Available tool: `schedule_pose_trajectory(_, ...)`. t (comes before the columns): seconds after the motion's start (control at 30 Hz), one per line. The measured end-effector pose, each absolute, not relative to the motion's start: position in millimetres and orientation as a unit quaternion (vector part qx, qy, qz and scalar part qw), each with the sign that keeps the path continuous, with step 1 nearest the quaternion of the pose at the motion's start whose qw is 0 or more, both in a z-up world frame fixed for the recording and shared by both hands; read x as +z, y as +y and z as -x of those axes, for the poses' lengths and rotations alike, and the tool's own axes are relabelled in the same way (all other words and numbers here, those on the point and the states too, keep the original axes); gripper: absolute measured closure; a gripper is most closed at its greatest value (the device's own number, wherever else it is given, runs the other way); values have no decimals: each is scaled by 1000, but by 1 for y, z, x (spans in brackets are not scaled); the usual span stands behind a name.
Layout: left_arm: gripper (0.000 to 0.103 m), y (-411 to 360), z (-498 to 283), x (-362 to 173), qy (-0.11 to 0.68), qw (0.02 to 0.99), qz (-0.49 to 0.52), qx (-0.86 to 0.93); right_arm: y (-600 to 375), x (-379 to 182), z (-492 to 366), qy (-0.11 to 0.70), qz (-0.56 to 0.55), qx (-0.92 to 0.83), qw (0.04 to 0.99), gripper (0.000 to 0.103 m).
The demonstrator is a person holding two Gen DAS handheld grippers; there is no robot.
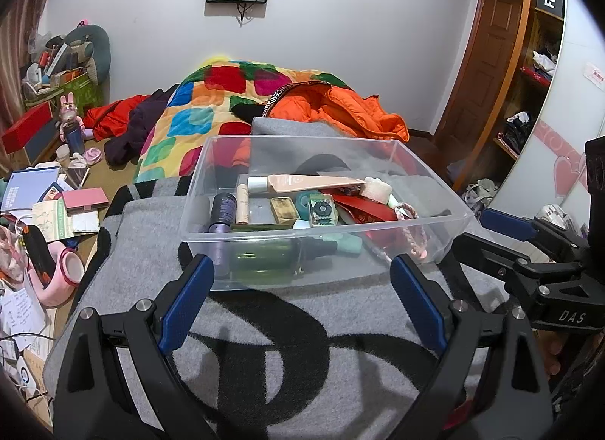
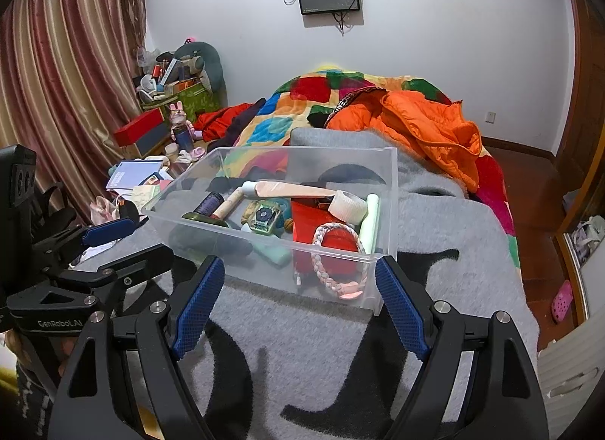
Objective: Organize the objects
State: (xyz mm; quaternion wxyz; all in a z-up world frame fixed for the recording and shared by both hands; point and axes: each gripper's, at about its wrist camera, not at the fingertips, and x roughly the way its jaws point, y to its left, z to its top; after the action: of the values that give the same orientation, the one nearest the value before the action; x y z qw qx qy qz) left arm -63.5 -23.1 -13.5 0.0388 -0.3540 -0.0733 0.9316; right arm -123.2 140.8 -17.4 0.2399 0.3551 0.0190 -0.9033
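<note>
A grey blanket (image 1: 302,345) covers the bed, and on it sits a clear plastic box (image 1: 450,218) holding tubes, bottles and a braided pink band (image 2: 336,251). The left gripper (image 1: 302,290) and right gripper (image 2: 300,296) hover just before its near wall, both spread wide and holding nothing.

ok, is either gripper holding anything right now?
No, the left gripper and right gripper are both open and empty, short of the clear bin.

The bin (image 1: 435,182) sits on the blanket (image 1: 302,334) on the bed, with the jacket (image 1: 351,107) behind it and the tube (image 1: 302,182) inside
</note>
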Motion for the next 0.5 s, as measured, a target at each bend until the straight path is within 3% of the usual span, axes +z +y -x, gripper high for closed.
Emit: schedule_pose_trajectory(0.5, 8, -22, 64, -12, -71, 40, 353, 932, 141, -18, 121, 17, -356, -903, 241, 23)
